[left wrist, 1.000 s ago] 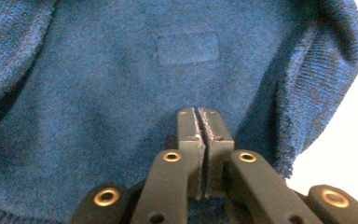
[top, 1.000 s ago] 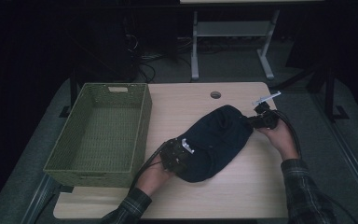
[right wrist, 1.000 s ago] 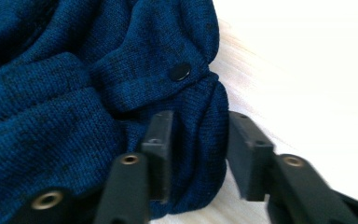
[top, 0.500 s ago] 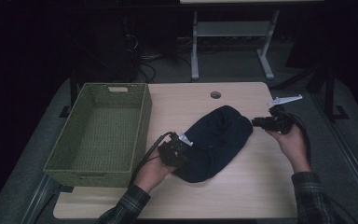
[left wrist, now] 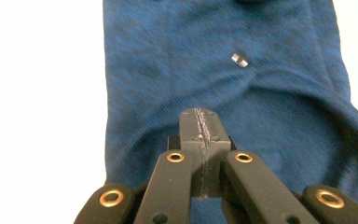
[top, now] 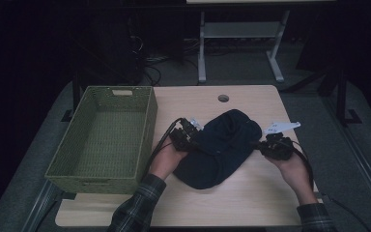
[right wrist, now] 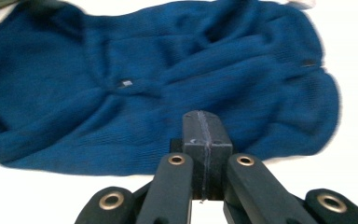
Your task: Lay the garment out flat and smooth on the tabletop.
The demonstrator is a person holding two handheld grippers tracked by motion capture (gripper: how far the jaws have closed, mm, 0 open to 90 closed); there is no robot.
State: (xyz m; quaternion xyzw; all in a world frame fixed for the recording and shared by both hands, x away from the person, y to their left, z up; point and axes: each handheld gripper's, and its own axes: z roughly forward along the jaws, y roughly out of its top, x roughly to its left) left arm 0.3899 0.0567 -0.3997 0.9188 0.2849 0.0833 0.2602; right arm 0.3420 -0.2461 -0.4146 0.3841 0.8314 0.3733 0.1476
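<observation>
Lying crumpled mid-tabletop [top: 251,203], the blue knit sweater [top: 220,145] sits between your claws: left claw [left wrist: 200,122] closed over its fabric, right claw [right wrist: 204,125] closed at its edge, both empty.

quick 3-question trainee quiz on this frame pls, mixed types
1. True or false: the basket holds the blue garment.
2. Which gripper's jaws are shut? A) left only B) right only C) both
3. Fill in: the garment lies on the ___, between the left gripper and the right gripper.

Key: 1 false, the basket is empty and the garment lies beside it. 2 C, both pairs of jaws are pressed together, gripping nothing. 3 table.
</observation>
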